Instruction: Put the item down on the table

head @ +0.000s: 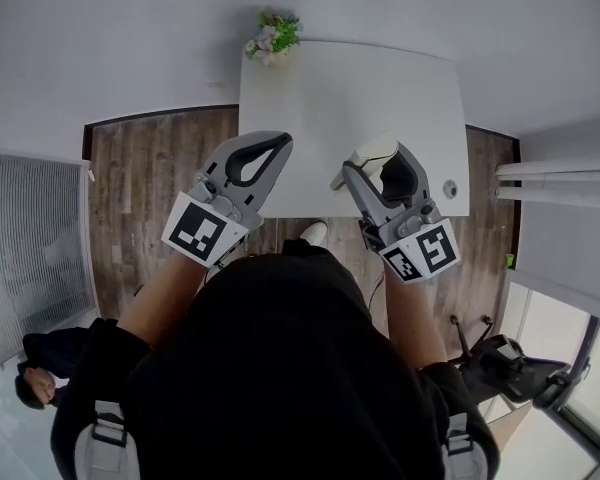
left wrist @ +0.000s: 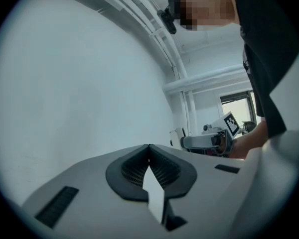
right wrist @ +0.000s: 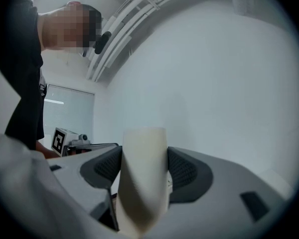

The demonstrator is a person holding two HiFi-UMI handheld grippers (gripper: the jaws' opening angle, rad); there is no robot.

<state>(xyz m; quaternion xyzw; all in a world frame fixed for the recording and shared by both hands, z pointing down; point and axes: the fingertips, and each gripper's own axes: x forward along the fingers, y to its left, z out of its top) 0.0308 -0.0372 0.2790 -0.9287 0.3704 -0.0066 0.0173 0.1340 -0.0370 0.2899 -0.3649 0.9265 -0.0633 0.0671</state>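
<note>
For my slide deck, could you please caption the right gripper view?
Right gripper holds a cream item between its jaws, white wall behind.

Flowers (head: pixel 272 34) are sitting well ahead of the left gripper (head: pixel 281 142); a small round grey thing (head: pixel 450 189) is lying just right of the right gripper (head: pixel 368 160)

A cream, smooth, tapering item (right wrist: pixel 141 153) sits clamped between the right tongs (right wrist: pixel 144 171).
</note>
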